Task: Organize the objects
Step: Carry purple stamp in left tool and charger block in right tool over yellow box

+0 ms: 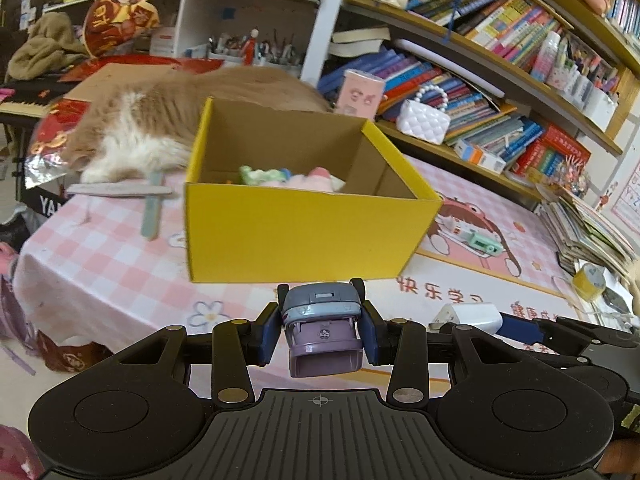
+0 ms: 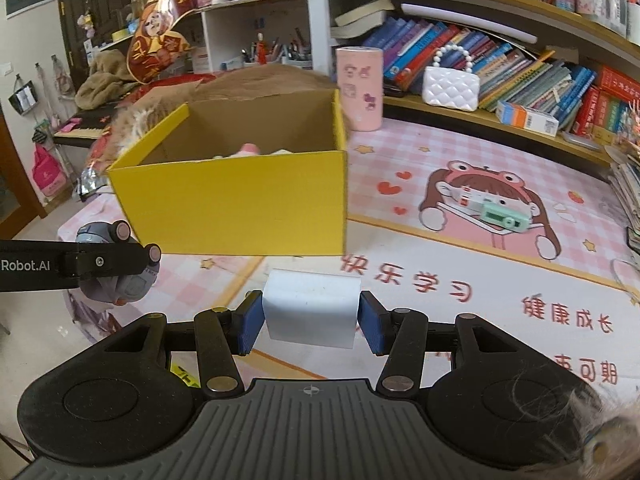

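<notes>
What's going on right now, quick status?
Left gripper shut on toy car. Right gripper shut on white charger. Yellow box ahead, open-topped, toys inside. Cat lying behind box, not blocking.

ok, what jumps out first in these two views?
The yellow box at mid-table, open, with a few soft toys inside. Right behind it a cat lies stretched along the table's far edge. Both grippers are loaded in front of the box: the left gripper clamps a toy car, the right gripper a white block.
</notes>
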`<action>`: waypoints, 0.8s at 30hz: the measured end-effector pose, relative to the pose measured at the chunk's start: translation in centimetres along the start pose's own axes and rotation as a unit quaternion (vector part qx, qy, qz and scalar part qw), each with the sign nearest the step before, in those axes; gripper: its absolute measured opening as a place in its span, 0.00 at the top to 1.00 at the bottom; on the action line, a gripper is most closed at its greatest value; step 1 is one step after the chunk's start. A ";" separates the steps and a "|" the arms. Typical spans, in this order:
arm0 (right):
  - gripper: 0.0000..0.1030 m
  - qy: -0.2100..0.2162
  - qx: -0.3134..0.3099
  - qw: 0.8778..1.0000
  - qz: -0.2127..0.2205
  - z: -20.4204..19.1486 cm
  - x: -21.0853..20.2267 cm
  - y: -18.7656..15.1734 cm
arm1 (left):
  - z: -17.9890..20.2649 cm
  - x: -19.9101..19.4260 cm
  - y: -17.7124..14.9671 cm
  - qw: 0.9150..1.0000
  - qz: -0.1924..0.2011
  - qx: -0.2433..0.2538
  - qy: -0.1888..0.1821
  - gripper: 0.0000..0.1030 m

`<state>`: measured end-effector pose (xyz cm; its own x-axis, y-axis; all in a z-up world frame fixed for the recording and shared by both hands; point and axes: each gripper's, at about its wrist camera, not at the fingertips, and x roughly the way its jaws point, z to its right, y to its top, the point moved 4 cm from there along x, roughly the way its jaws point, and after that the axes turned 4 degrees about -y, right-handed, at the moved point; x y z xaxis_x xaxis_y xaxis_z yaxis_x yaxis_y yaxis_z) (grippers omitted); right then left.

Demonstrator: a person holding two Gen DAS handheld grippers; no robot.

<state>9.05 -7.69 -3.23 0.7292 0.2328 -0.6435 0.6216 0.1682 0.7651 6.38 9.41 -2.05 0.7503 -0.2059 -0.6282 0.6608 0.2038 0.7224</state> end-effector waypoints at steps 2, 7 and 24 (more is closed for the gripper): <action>0.54 0.001 -0.003 1.000 0.004 -0.8 0.0 0.2 | -0.6 -0.4 0.2 1.000 0.007 0.001 0.001 0.62; 0.54 0.003 -0.006 1.000 0.022 -2.1 0.0 1.5 | -1.5 -1.5 1.7 0.999 0.036 0.008 0.001 0.62; 0.54 -0.019 -0.037 0.991 0.131 -2.5 3.3 11.4 | -2.6 2.5 10.4 0.993 0.119 0.017 0.011 0.62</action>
<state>17.78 -2.62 3.41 0.8740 0.2413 -0.4219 0.3881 0.1760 0.9047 15.24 13.45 3.16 0.8859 -0.1353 -0.4437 0.4633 0.2125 0.8603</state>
